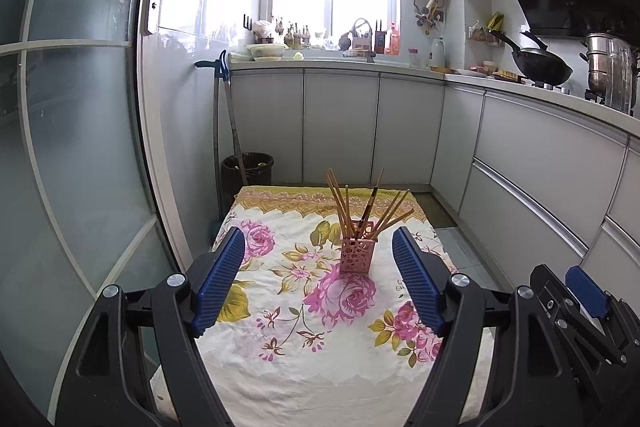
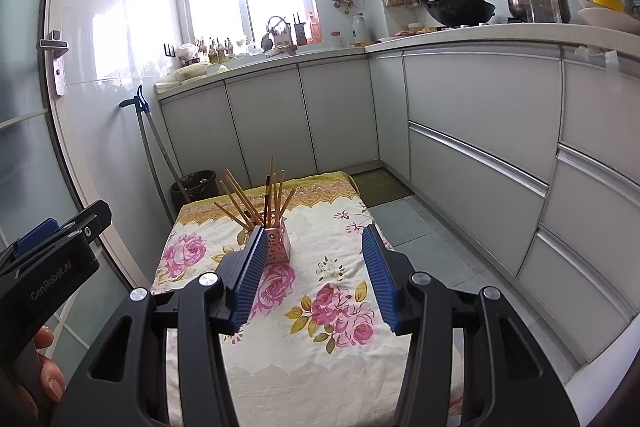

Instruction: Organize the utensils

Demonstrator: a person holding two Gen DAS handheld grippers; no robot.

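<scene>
Above the floral cloth point(image 1: 320, 359), left gripper point(image 1: 319, 279) wide and empty, right gripper point(image 2: 312, 273) parted, empty.

Table point(image 1: 256, 379) under floral cloth point(image 1: 320, 355); pink perforated holder point(image 1: 357, 255) upright on cloth.

Both wrist views face the window, sharing the floral table point(image 1: 320, 355)

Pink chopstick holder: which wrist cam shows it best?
Left wrist view. The pink chopstick holder stands unobstructed between the open left gripper fingers. In the right wrist view, the right gripper's left finger hides the holder's left side.
</scene>
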